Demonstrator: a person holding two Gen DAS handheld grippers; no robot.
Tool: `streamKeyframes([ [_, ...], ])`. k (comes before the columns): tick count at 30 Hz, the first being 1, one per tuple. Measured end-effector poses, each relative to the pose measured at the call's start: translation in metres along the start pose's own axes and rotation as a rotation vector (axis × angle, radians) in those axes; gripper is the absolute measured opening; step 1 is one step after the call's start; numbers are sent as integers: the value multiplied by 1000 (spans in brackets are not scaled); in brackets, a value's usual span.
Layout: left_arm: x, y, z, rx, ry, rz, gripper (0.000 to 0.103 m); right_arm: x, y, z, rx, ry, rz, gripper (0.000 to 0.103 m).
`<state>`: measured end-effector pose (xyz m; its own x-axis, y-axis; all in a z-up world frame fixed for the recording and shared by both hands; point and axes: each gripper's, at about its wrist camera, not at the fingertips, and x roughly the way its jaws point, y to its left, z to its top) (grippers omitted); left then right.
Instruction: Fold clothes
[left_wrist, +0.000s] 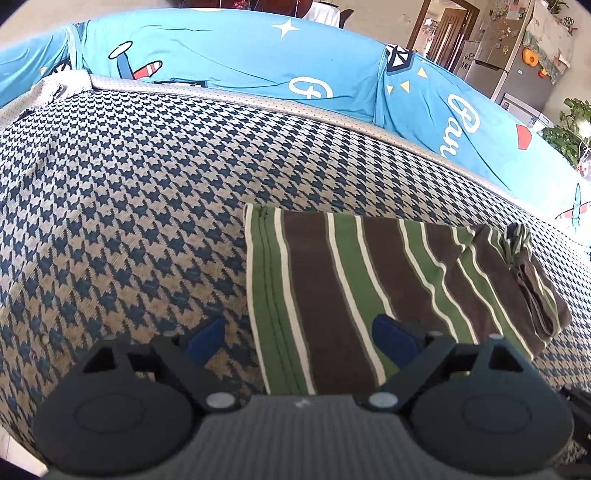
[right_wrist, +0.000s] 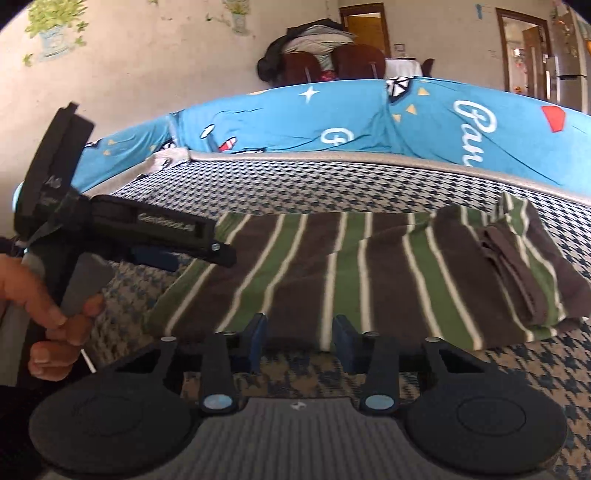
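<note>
I'm hovering both tongs, jaws apart and empty: left tongs (left_wrist: 299, 332) straddling the green-brown striped cotton garment's (left_wrist: 369, 288) edge, right tongs (right_wrist: 299, 341) just short of its near hem. Next, I judge, comes pinching that hem for another fold.

sofa (left_wrist: 110, 177) houndstooth | blue cushions (left_wrist: 229, 55) | fridge (left_wrist: 517, 62) | daylight

Folded garment (left_wrist: 369, 280) on seat cushion (left_wrist: 129, 206); backrest cover (left_wrist: 240, 55) behind.
</note>
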<state>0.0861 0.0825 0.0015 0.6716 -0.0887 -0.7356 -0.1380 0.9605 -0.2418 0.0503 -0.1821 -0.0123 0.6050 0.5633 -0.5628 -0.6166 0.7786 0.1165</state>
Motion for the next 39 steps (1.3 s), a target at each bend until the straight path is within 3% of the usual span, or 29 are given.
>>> streamKeyframes([
  [7, 3, 9, 5, -52, 58, -53, 91, 12, 36, -3, -151, 5, 97, 40],
  [27, 0, 26, 6, -119, 127, -122, 94, 58, 77, -18, -503, 18, 109, 40],
  [31, -3, 30, 5, -130, 145, -144, 95, 64, 76, -19, -507, 5, 92, 39],
  [37, -11, 34, 3, -141, 163, -187, 97, 56, 68, -17, -354, 14, 114, 12],
  [39, -14, 36, 2, -146, 168, -200, 99, 56, 56, -12, -251, 26, 141, 10],
])
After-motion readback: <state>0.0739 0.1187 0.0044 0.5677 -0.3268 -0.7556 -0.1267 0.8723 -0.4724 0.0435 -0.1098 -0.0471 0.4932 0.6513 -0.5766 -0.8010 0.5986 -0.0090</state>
